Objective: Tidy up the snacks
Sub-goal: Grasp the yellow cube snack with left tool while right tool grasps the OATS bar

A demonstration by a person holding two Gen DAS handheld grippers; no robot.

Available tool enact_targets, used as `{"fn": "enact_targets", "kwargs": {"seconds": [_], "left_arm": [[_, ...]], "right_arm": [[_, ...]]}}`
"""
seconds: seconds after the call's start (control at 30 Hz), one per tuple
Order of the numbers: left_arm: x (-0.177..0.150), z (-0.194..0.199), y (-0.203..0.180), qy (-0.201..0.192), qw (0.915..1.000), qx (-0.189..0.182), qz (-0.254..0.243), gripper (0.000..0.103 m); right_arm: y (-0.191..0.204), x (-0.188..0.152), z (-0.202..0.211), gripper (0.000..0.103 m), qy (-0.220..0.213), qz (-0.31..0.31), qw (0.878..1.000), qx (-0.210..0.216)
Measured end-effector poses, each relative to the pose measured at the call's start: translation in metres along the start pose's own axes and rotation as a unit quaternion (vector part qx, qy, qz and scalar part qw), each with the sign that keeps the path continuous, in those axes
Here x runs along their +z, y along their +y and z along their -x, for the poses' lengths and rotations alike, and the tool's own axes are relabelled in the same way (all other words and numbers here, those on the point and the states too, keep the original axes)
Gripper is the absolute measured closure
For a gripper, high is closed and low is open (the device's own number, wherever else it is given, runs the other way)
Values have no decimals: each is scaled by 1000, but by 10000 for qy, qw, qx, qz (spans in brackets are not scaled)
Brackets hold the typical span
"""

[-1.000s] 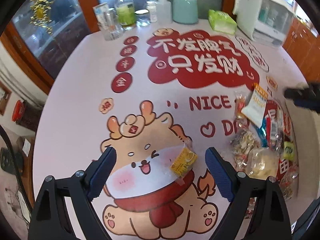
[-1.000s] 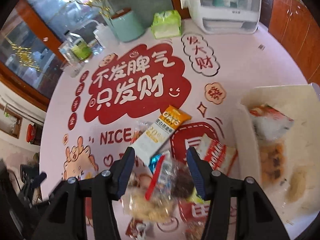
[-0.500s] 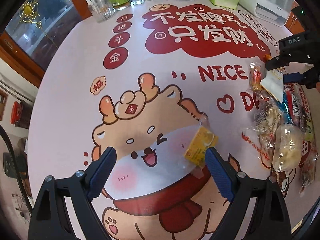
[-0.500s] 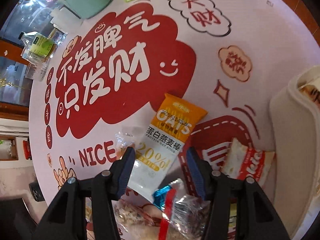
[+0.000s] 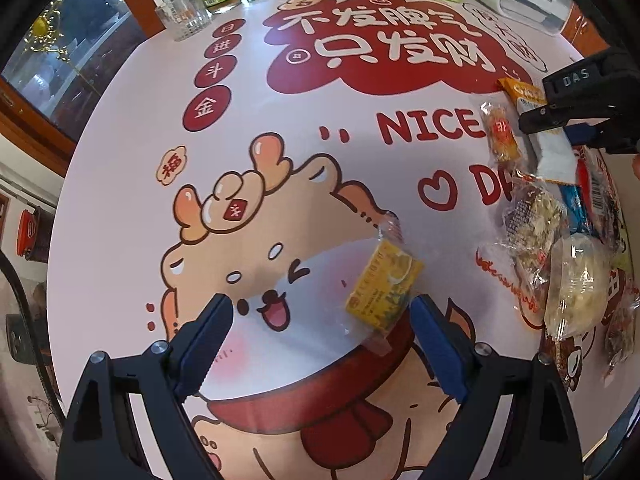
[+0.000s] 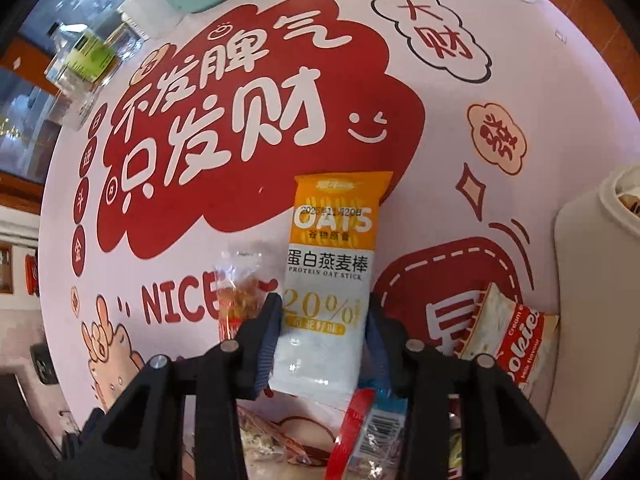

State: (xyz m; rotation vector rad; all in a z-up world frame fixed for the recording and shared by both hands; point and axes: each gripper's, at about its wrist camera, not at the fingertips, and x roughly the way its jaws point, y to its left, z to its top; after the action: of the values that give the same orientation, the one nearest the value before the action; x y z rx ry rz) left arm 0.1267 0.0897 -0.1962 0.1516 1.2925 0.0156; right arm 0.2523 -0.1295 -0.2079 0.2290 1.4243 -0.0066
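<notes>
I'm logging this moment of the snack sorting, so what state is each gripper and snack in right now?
right gripper: fingers on both sides of the oat stick, touching its edges.
oat stick: sealed, flat on the table.
left gripper: open, holding nothing.
yellow snack packet: sealed, on the table near the left gripper's right finger.
cookies pack: sealed, lying beside the bin.
white bin: open-topped, contents mostly hidden.

Both wrist views low over table (image 5: 120,184), sharing oat bar (image 6: 332,264), seemingly
</notes>
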Motion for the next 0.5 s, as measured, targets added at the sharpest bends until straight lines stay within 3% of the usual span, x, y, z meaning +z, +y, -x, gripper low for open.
{"fn": "enact_targets", "kwargs": {"seconds": [0.17, 0.33, 0.43, 0.5], "left_arm": [[4, -8, -7, 88, 9999, -30, -70, 18], [7, -11, -11, 127, 9996, -235, -99, 46], [8, -8, -15, 84, 9991, -365, -178, 76], [7, -7, -19, 51, 9993, -278, -256, 78]], "right_arm": [[-1, -12, 14, 63, -293, 220, 9993, -81], [-6, -25, 27, 63, -479, 252, 9985, 13], [-10, -32, 37, 63, -625, 245, 9977, 66], [-11, -35, 45, 64, -746, 242, 9969, 109]]}}
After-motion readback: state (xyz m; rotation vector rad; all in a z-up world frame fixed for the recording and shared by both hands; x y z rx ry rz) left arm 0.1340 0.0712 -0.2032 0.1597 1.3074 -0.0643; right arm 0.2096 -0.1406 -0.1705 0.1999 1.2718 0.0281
